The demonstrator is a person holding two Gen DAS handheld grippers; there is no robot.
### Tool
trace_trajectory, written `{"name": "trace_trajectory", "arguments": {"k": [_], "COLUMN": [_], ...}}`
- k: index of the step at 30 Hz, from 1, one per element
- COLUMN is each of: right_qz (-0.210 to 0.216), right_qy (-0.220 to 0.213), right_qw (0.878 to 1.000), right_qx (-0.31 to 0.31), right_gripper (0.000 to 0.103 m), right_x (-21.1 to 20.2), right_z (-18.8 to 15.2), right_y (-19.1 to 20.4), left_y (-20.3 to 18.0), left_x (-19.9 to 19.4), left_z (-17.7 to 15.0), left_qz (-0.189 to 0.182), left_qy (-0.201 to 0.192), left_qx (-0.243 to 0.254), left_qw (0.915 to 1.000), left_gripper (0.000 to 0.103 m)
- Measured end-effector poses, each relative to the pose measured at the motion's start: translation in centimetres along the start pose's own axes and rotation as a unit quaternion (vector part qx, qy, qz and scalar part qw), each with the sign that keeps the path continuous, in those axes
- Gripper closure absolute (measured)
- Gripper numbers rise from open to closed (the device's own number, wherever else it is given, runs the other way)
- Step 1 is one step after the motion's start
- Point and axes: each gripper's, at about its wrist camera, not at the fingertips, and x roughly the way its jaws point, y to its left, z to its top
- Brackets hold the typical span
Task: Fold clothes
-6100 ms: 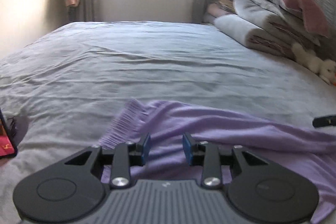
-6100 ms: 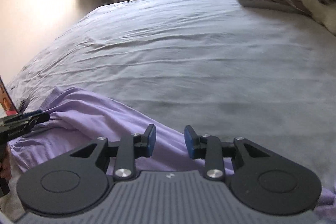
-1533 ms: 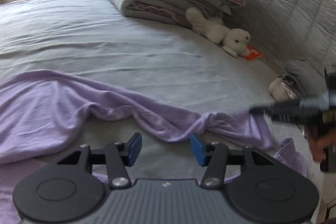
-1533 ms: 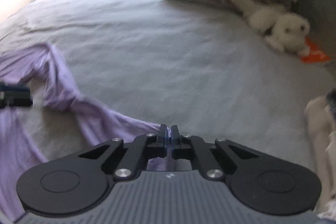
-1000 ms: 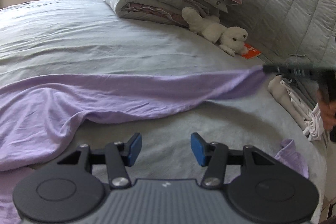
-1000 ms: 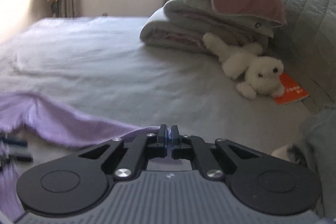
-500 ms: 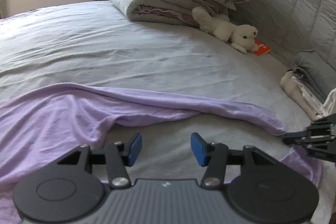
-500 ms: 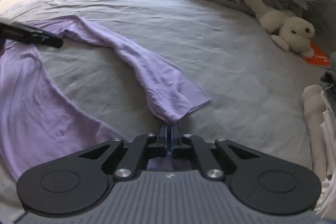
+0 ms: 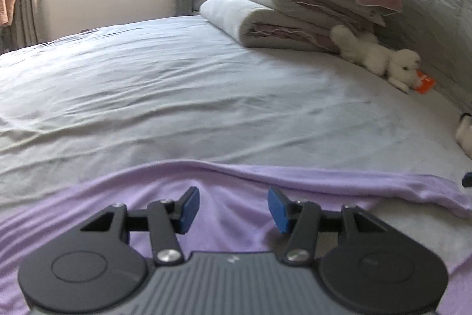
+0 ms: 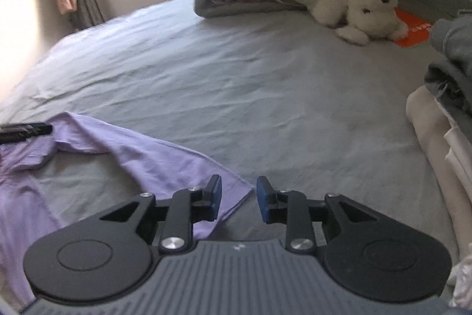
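Scene: a lilac garment (image 10: 141,155) lies spread on a grey bed (image 10: 265,84), one sleeve stretched out flat toward the right tool.

Right tool (image 10: 235,198): jaws opening, blue pads clear of the cloth; the sleeve's cuff corner lies just under and left of the gap, not pinched. It reads as a release, the sleeve laid out straight so the garment can be folded.

Left tool (image 9: 233,209): jaws apart and empty, hovering low over the body of the lilac garment (image 9: 230,197), nothing between the pads. It looks poised to take hold of the cloth below, though no grip is made yet. In the right wrist view its tip shows as a dark bar at the far left edge, over the garment's other end.

Task progress: judged early, the garment flattened but no fold visible.

Surroundings: folded quilts (image 9: 283,19) stacked at the head of the bed, a pink-backed pillow on top; a white plush toy (image 10: 354,11) beside them, lying on an orange card (image 10: 413,31).

In the way: a pile of cream and grey clothes (image 10: 442,120) at the bed's right edge, near the right tool; the open middle of the bed offers room to fold.
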Motion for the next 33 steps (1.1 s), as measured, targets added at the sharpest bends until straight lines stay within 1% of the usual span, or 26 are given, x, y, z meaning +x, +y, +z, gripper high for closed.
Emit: {"name": "trace_trajectory", "arguments": {"k": [4, 6, 7, 8, 10, 13, 16, 19, 22, 26, 28, 29, 30, 31, 33], "right_qz": [0.000, -0.008, -0.014, -0.025, -0.039, -0.075, -0.097, -0.125, -0.150, -0.172, -0.179, -0.182, -0.184, -0.187, -0.193], "right_qy": [0.015, 0.013, 0.011, 0.013, 0.013, -0.012, -0.031, -0.051, -0.058, -0.054, -0.049, -0.045, -0.043, -0.041, -0.040], "right_qw": [1.000, 1.000, 1.000, 0.999, 0.998, 0.994, 0.992, 0.986, 0.980, 0.974, 0.973, 0.972, 0.972, 0.971, 0.970], "right_qx": [0.003, -0.012, -0.023, -0.042, -0.056, -0.075, -0.077, -0.100, -0.117, -0.134, -0.139, -0.140, -0.141, -0.142, -0.145], "right_gripper": [0.073, 0.074, 0.081, 0.102, 0.102, 0.102, 0.102, 0.102, 0.102, 0.102, 0.102, 0.102, 0.102, 0.102, 0.102], "right_x": [1.8, 2.0, 2.1, 2.1, 2.1, 2.0, 2.8, 4.2, 6.2, 9.0, 10.4, 11.0, 11.6, 12.1, 12.9], "right_z": [-0.3, -0.6, -0.8, -0.7, -0.3, 1.3, 3.8, 6.5, 8.8, 10.5, 11.0, 11.3, 11.4, 11.6, 11.9], "right_y": [0.0, 0.4, 0.7, 1.1, 1.5, 1.6, 1.2, 1.4, 1.4, 1.3, 1.2, 1.3, 1.4, 1.5, 1.8], "left_y": [0.8, 1.2, 1.5, 1.9, 2.6, 3.6, 4.3, 5.1, 6.2, 7.2, 7.4, 7.4, 7.4, 7.3, 7.0], "left_x": [1.2, 1.8, 2.0, 2.3, 2.7, 3.3, 3.7, 4.3, 4.8, 5.3, 5.5, 5.6, 5.7, 5.7, 5.6], "left_z": [0.3, 0.3, 0.2, 0.1, 0.1, 0.2, 0.4, 0.8, 1.1, 1.6, 1.9, 2.0, 2.1, 2.2, 2.3], "left_qz": [0.019, 0.032, 0.038, 0.042, 0.049, 0.054, 0.057, 0.055, 0.041, 0.020, 0.009, 0.002, -0.003, -0.005, 0.002], "left_qy": [0.000, 0.003, 0.004, 0.004, 0.004, 0.001, -0.003, 0.002, 0.015, 0.033, 0.043, 0.047, 0.051, 0.052, 0.046], "left_qx": [0.022, 0.036, 0.041, 0.045, 0.047, 0.044, 0.049, 0.062, 0.060, 0.054, 0.055, 0.055, 0.054, 0.053, 0.053], "left_qw": [0.9996, 0.9988, 0.9985, 0.9981, 0.9977, 0.9976, 0.9971, 0.9965, 0.9972, 0.9978, 0.9975, 0.9974, 0.9973, 0.9972, 0.9975], "left_gripper": [0.050, 0.050, 0.050, 0.050, 0.050, 0.050, 0.050, 0.050, 0.050, 0.050, 0.058, 0.070, 0.090, 0.103, 0.102]}}
